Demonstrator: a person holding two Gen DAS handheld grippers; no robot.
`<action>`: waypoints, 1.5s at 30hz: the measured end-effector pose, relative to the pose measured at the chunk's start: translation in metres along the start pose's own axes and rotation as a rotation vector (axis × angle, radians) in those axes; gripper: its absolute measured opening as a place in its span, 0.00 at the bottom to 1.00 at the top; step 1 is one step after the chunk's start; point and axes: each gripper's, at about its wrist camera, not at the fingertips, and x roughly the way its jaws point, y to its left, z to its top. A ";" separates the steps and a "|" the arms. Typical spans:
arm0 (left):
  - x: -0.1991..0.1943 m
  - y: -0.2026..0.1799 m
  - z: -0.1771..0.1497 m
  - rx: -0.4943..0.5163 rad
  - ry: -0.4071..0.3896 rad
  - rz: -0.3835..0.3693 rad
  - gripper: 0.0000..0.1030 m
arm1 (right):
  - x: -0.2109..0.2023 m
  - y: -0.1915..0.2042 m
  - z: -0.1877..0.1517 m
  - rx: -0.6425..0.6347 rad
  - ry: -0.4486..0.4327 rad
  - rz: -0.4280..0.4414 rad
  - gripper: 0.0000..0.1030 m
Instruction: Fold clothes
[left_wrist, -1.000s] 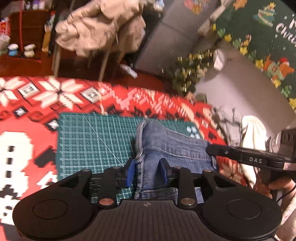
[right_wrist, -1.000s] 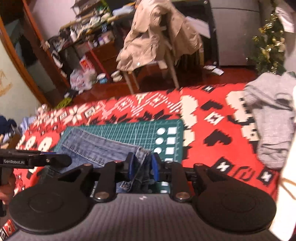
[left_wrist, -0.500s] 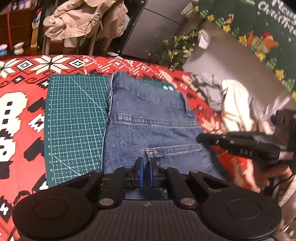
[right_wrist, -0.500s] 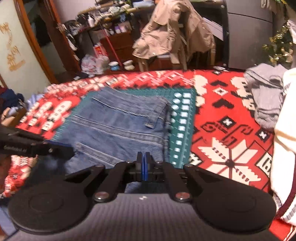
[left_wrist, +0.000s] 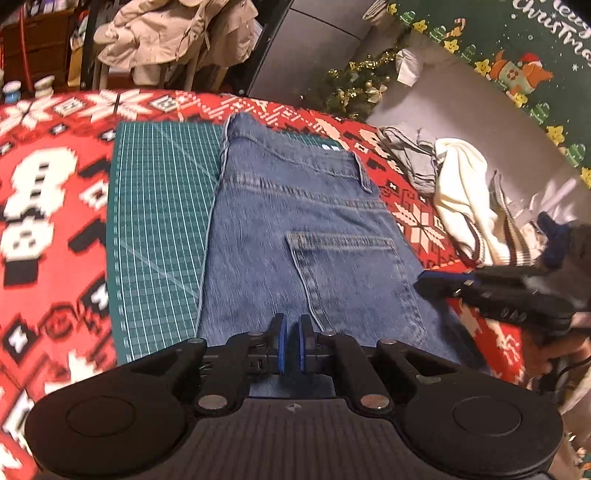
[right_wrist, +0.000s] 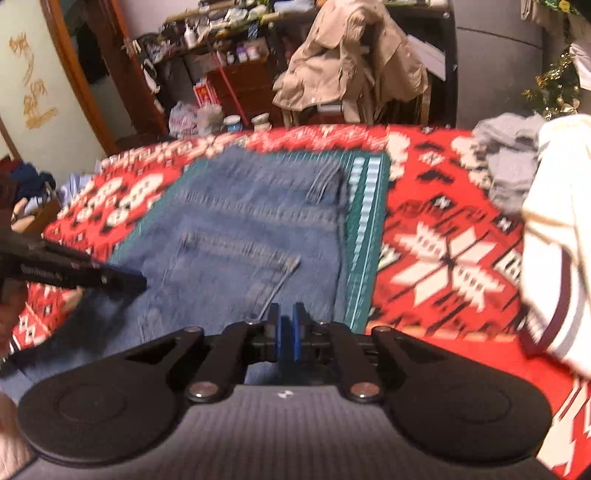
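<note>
The jeans (left_wrist: 295, 236) lie spread flat across the right half of the green cutting mat (left_wrist: 159, 229), back pocket up, waistband toward the far edge of the mat and the lower part running off the mat's near edge toward me. They look folded once lengthwise, one leg over the other, though I cannot see the legs to be sure. So I'd judge the job as barely begun on this garment: it is laid out and smoothed, and the cross folds are still to do.

The left gripper (left_wrist: 291, 341) hangs over the denim at the near edge of the mat, its blue pads nearly together with only a thin slit between them; no cloth shows in that slit. The right gripper (right_wrist: 286, 338) is much the same, pads almost closed and apparently empty, also at the mat's near edge, over the denim's right-hand side.

To the right of the mat, on the red patterned blanket (left_wrist: 48, 206), a grey garment (left_wrist: 410, 155) and a cream sweater (left_wrist: 465, 199) sit in a heap, seemingly waiting their turn.
</note>
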 end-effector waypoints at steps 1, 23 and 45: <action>-0.002 0.001 -0.003 0.002 0.004 0.005 0.05 | -0.001 0.001 -0.005 0.000 -0.002 0.002 0.05; -0.048 0.024 -0.060 -0.107 0.042 -0.032 0.03 | -0.050 0.003 -0.054 -0.022 0.029 -0.019 0.00; -0.013 -0.052 -0.044 0.069 0.028 -0.057 0.05 | -0.030 0.078 -0.031 -0.134 0.037 0.050 0.12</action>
